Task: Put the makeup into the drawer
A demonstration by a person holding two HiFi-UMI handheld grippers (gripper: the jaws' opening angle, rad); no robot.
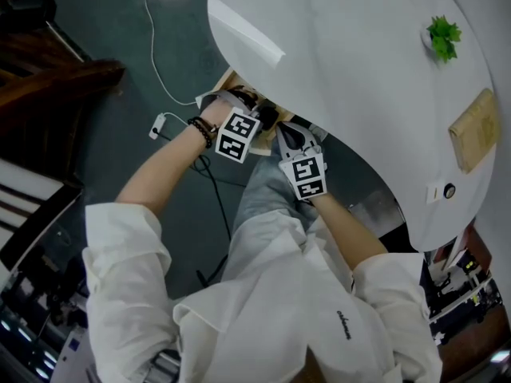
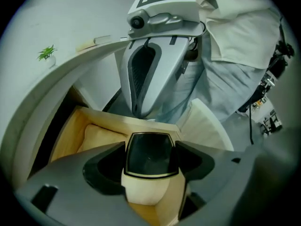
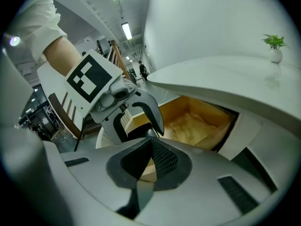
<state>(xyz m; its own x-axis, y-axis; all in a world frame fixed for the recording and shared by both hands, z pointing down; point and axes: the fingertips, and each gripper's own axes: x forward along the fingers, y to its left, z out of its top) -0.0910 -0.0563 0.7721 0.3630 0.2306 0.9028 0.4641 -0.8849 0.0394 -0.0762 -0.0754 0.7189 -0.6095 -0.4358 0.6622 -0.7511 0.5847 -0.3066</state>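
A black square makeup compact (image 2: pixel 149 147) with a gold rim sits between the jaws of my left gripper (image 2: pixel 150 160), which is shut on it. It hangs over the open wooden drawer (image 2: pixel 87 126) under the white table's rim. Crumpled tan paper (image 3: pixel 193 121) lies inside the drawer (image 3: pixel 207 107). My right gripper (image 3: pixel 149 160) is shut with nothing in it, just outside the drawer front. In the head view the left gripper (image 1: pixel 257 120) and the right gripper (image 1: pixel 292 140) sit side by side at the drawer (image 1: pixel 229 82); the compact is hidden there.
The round white table (image 1: pixel 359 70) overhangs the drawer and carries a small green plant (image 1: pixel 441 37) and a tan pad (image 1: pixel 477 130). A white cable (image 1: pixel 160 78) trails on the dark floor. Dark wooden furniture (image 1: pixel 56 70) stands to the left.
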